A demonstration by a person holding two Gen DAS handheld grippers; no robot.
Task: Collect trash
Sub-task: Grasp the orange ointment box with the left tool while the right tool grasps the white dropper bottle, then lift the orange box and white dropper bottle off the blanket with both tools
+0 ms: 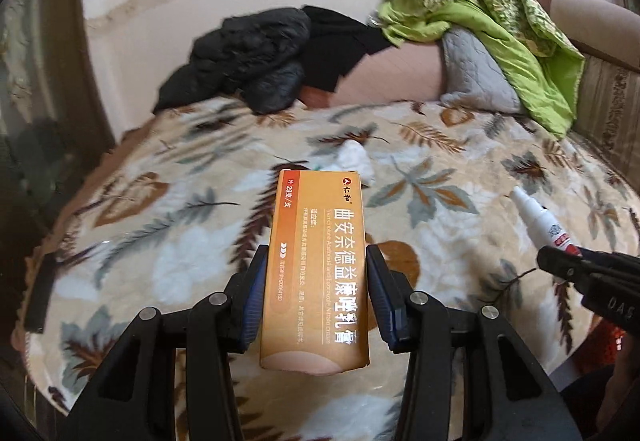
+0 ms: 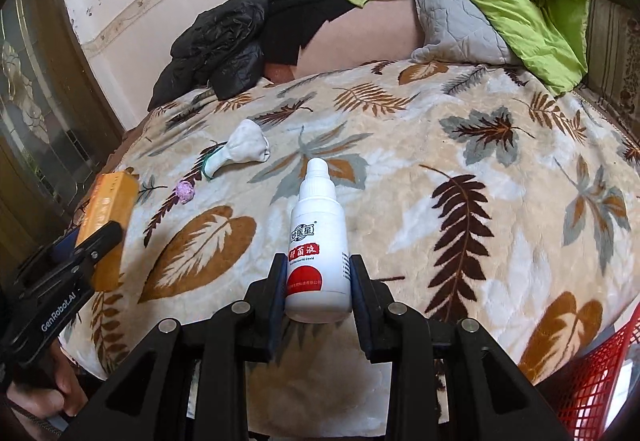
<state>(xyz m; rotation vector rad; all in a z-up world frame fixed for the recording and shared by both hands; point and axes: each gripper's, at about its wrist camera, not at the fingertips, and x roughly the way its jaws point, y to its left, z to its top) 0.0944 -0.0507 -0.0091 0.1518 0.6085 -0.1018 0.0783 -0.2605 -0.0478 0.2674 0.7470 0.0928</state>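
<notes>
Above the blanket (image 2: 460, 145), left gripper (image 1: 316, 261) clamps an orange box (image 1: 316, 261); right gripper (image 2: 318, 273) a bottle (image 2: 316, 241).

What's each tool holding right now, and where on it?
Left tool: orange cardboard medicine box, gripped across its long sides. Right tool: white plastic bottle, gripped at its lower body.

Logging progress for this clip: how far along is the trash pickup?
Nothing visibly binned yet. In hand: left hand-held gripper holds the orange box; right hand-held gripper holds the white bottle. Left on the blanket: white wad, purple scrap. Red basket waits nearby.
</notes>
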